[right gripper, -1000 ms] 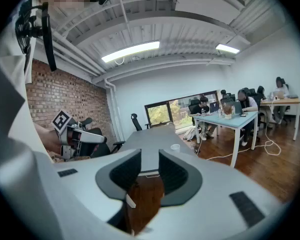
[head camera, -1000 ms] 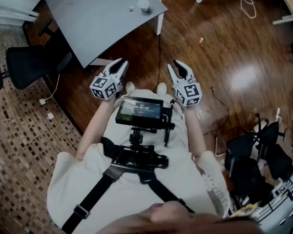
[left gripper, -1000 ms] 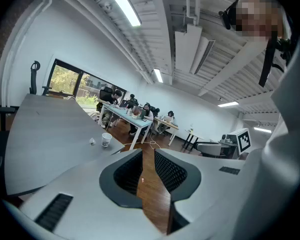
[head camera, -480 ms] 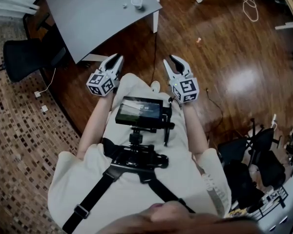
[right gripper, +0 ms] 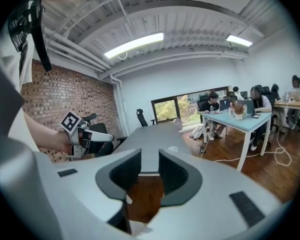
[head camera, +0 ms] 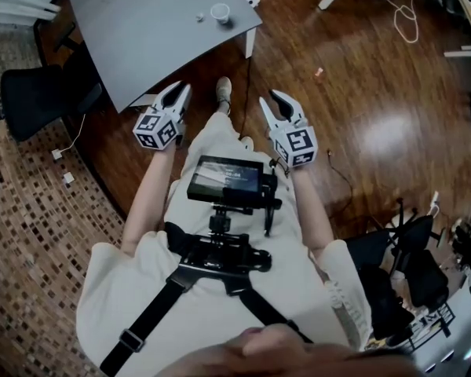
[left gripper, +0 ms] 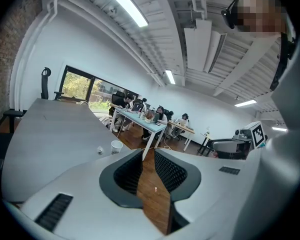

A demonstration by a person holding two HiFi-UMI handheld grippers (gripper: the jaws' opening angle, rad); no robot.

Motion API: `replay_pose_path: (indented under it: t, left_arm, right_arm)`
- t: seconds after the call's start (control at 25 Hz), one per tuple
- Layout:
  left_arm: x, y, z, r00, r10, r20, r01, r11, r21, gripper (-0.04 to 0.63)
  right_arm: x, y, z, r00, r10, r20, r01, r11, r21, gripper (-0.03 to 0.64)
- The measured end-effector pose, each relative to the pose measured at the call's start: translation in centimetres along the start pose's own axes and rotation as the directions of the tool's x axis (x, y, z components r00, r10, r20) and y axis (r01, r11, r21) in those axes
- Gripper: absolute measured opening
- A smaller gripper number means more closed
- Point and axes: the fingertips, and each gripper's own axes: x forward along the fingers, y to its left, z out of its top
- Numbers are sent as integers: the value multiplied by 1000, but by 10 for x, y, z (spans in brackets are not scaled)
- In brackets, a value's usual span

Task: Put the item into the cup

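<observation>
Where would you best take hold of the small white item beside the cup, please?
Probably across its middle, from above: the small white item is a low lump lying free on the grey table, clear of the cup. Its exact shape is too small to tell.

We wear a cream short-sleeved shirt (head camera: 133, 289), crossed below the chest monitor (head camera: 224, 181) by black harness straps (head camera: 153, 314) that meet at a black mounting bracket (head camera: 220, 254) just under it. Beyond the monitor on its left side, our left gripper (head camera: 180, 89) has a white shell and a cube (head camera: 155, 129) with black-and-white square markers. On the monitor's right side, our right gripper (head camera: 270, 98) looks the same. Both carry black ribbed pads (left gripper: 168, 170) set in dark grey surrounds. A pale shoe (head camera: 223, 88) shows beyond the monitor.
</observation>
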Motion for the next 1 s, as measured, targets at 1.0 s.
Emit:
replay_pose_path:
  t: [1.0]
  left_arm:
    - [202, 148, 86, 963, -151, -224, 165, 985, 46, 86]
  right_arm:
    - [234, -124, 101, 996, -86, -29, 87, 996, 30, 110]
